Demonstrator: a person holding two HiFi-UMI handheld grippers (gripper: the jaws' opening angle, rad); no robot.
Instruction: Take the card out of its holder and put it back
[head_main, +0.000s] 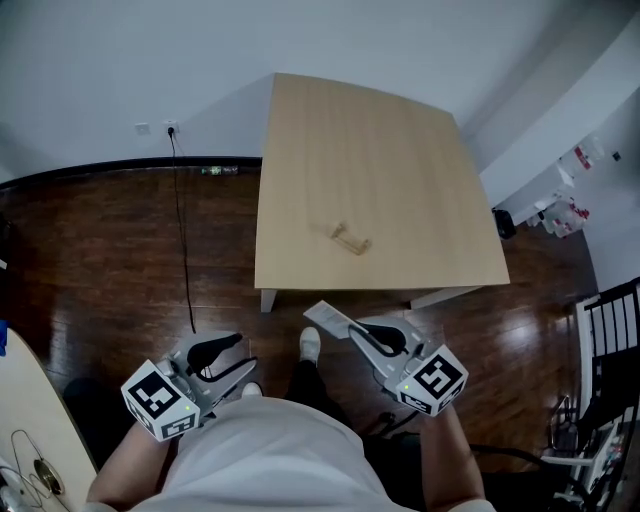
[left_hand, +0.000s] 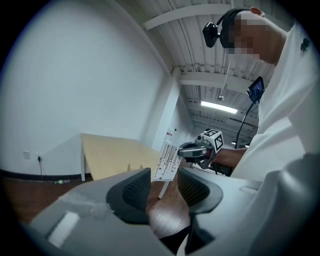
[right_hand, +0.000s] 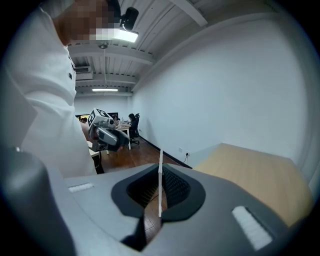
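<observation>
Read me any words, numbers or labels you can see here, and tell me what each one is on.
Nothing is legible.
Card in the right hand-held gripper: rows of print, too small to read.
Marker cubes: black square patterns, no words.

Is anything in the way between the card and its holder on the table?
Nothing visible. The card, in the right gripper, hangs short of the table; only bare tabletop lies before the holder.
</observation>
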